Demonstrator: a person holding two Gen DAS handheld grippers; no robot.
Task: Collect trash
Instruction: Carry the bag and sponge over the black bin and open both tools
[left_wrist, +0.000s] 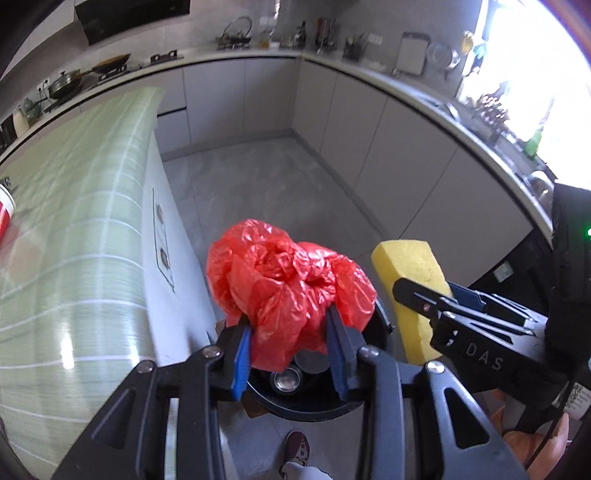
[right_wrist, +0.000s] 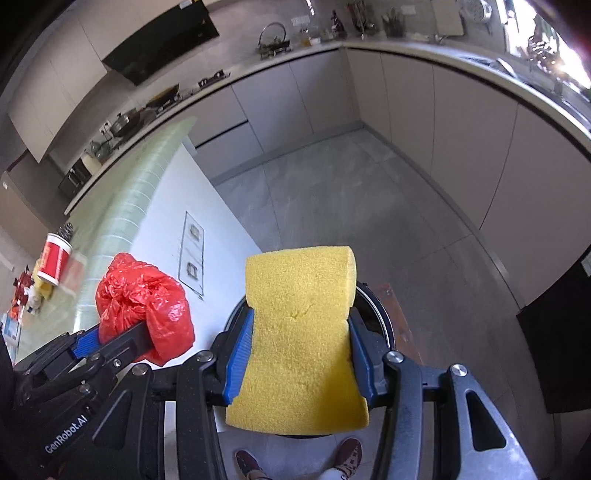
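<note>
My left gripper is shut on a crumpled red plastic bag and holds it above a round black bin on the floor. The bag also shows in the right wrist view, with the left gripper around it. My right gripper is shut on a yellow sponge and holds it over the black bin. In the left wrist view the sponge and right gripper are just right of the bag.
A counter with a green checked cloth and a white side panel stands at the left. A red and white cup lies on it. Grey kitchen cabinets line the far walls. My shoes are below.
</note>
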